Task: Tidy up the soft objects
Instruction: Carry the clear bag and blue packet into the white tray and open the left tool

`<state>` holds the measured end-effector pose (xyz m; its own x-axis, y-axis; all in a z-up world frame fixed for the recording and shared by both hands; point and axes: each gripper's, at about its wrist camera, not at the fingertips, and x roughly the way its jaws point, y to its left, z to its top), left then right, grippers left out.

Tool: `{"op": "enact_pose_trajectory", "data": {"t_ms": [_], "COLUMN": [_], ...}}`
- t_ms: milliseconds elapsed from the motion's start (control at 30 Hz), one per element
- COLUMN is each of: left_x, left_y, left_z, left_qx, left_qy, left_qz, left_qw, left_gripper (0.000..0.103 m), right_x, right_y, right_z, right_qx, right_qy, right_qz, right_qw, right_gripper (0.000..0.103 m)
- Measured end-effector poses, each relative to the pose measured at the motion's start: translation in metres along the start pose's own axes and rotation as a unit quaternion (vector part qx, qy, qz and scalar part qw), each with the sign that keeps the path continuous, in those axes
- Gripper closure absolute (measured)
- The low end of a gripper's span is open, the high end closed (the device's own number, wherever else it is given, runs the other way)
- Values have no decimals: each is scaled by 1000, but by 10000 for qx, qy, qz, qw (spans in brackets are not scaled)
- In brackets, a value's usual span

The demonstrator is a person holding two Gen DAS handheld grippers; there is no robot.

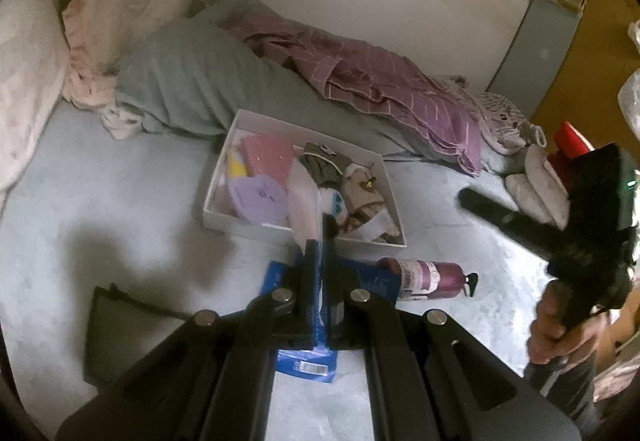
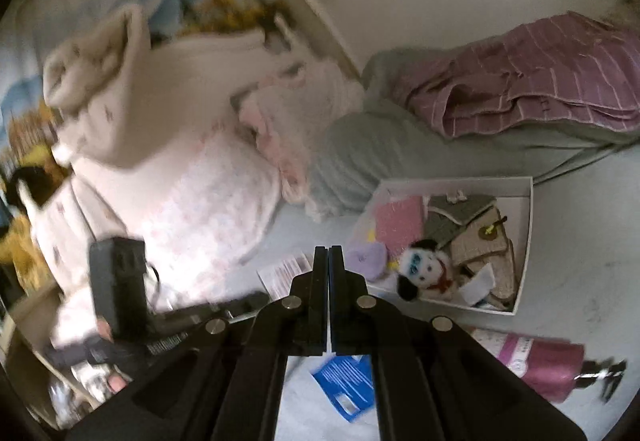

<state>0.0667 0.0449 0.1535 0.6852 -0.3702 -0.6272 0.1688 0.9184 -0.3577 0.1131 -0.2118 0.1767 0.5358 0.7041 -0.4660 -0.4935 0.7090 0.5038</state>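
While both tongs hang over the pale blue bed sheet [image 1: 100, 181], the biggest thing on it is the grey-green blanket [image 1: 180, 89] bunched along the wall, with a purple striped cloth [image 1: 360, 81] heaped on top and a pink-white pillow [image 2: 192, 209] plus a pink ruffled fabric [image 1: 104, 21] off to one end; just in front of the blanket sits the white box [image 1: 296, 231], open-topped, holding the soft stuff: a pink knit piece [image 2: 400, 221], a grey knit garment [image 2: 452, 217], a beige knit one [image 2: 480, 245], a lilac item [image 1: 260, 197] and a small dog plush [image 2: 420, 273] lying against the near wall; near the box, on the sheet, a purple pump bottle [image 1: 424, 279] lies on its side, a blue packet [image 2: 344, 381] flat beside it; left gripper [image 1: 323, 253] closed, nothing between its jaws, right gripper [image 2: 329, 265] likewise closed and empty, each one held by a hand [image 1: 556, 329]
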Motion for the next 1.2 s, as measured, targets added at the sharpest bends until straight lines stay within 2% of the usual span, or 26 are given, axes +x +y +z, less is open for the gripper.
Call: {"op": "enact_pose_trajectory", "data": {"t_ms": [100, 133, 167, 233, 300, 400, 500, 533, 567, 633, 667, 733, 833, 900, 1100, 1200], "left_x": [5, 10, 14, 22, 32, 48, 65, 73, 80, 90, 93, 95, 93, 91, 72, 66], "left_y": [4, 6, 8, 11, 14, 14, 11, 12, 13, 17, 19, 25, 29, 28, 16, 8], "left_z": [-16, -22, -27, -35, -41, -50, -57, -60, -63, -70, -73, -77, -79, -78, -63, -49], "left_qx": [-79, -135, -168, -258, -354, -404, -299, -277, -277, -327, -375, -539, -633, -600, -320, -302], "left_qy": [134, 241, 314, 450, 602, 826, 1051, 1156, 1258, 1401, 1423, 1444, 1419, 1399, 1010, 781], "left_qz": [-16, -55, -68, -86, -188, -245, -105, 0, 81, 252, 284, 259, 284, 337, 498, 384], "left_qw": [9999, 9996, 9993, 9986, 9974, 9955, 9940, 9929, 9916, 9893, 9887, 9877, 9874, 9878, 9931, 9957], "left_gripper": [101, 101, 101, 101, 101, 101, 101, 101, 101, 101, 101, 101, 101, 101, 101, 101], "right_x": [9, 13, 15, 17, 19, 30, 48, 54, 57, 63, 68, 75, 78, 76, 56, 43], "right_y": [-12, -21, -30, -47, -61, -88, -111, -118, -123, -129, -132, -134, -131, -126, -104, -97], "right_z": [-19, -30, -39, -58, -77, -109, -136, -144, -151, -156, -158, -159, -158, -157, -137, -119], "right_qx": [10, 182, 391, 812, 1179, 1870, 2600, 2872, 3111, 3348, 3517, 3645, 3646, 3572, 3009, 2815], "right_qy": [358, 502, 588, 666, 750, 954, 1239, 1244, 1118, 1119, 1109, 1054, 991, 865, 472, 263], "right_qz": [-483, -599, -633, -539, -362, -297, -155, 4, 155, 310, 431, 584, 672, 811, 993, 1107], "right_qw": [9982, 9968, 9955, 9930, 9895, 9773, 9575, 9498, 9436, 9351, 9285, 9234, 9234, 9265, 9473, 9528], "right_gripper": [96, 87, 73, 61, 61, 61, 61, 67, 78, 90, 94, 97, 97, 100, 102, 103]}}
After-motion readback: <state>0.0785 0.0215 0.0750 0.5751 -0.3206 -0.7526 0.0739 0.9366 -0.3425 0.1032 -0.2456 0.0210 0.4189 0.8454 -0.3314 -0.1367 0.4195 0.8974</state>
